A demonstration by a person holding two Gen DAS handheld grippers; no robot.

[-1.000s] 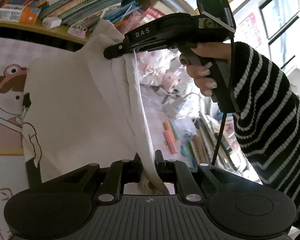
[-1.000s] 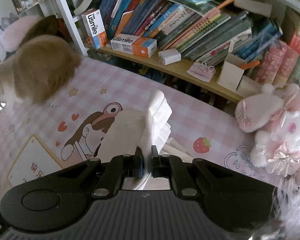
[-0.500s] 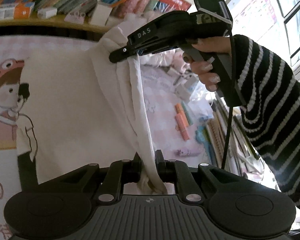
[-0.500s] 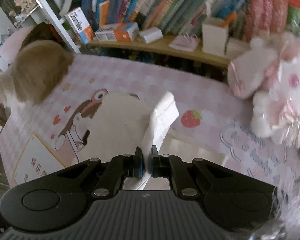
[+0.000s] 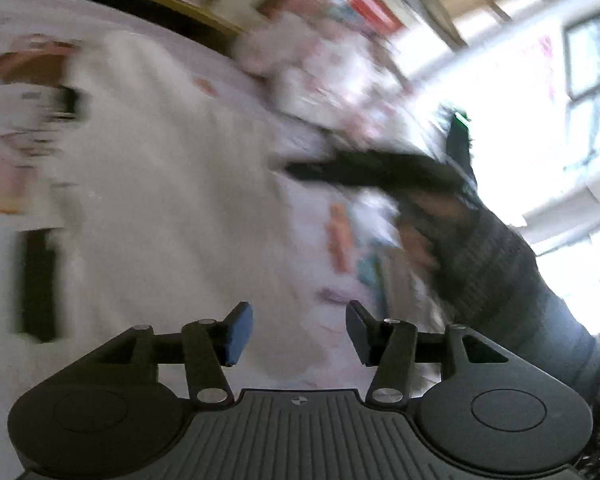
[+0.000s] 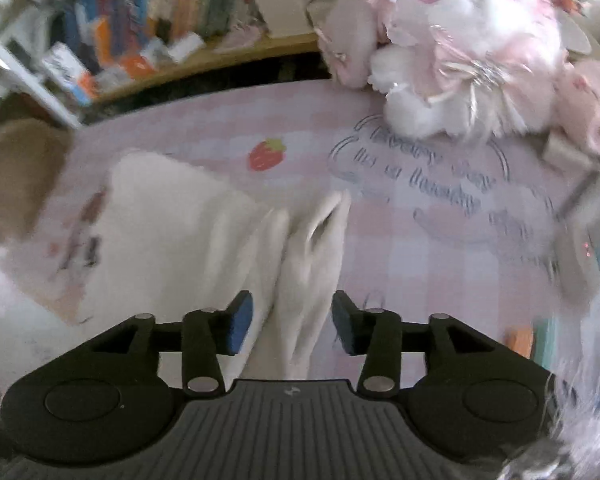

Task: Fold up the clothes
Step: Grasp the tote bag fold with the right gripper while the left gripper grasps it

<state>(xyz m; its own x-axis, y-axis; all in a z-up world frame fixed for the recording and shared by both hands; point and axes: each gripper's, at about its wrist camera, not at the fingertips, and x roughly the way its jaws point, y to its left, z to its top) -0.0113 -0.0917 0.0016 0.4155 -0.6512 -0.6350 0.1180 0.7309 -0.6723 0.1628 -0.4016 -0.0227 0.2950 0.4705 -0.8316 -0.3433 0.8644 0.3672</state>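
Observation:
A cream-white garment [image 5: 172, 184] lies spread on the pink checked cloth [image 6: 412, 248], blurred by motion in both views. My left gripper [image 5: 299, 334] hangs over its near edge with the jaws opening; the pads press on nothing and the cloth lies below them. My right gripper [image 6: 292, 322] is likewise opening, and a bunched fold of the garment [image 6: 300, 264] stands between its blue pads [image 6: 241, 322] without being pinched. In the left wrist view the right gripper [image 5: 300, 170] shows as a dark blurred bar held by a hand in a striped sleeve [image 5: 512, 280].
Pink and white plush toys [image 6: 452, 48] sit at the back right of the cloth. A brown plush [image 6: 16, 176] lies at the left. A shelf of books and small boxes [image 6: 148, 32] runs behind. Orange pens and clutter [image 5: 340, 236] lie right of the garment.
Both grippers were shut on the garment's edge and held it up; now both have let go with jaws apart. The garment has dropped onto the cloth, and both hands have come lower.

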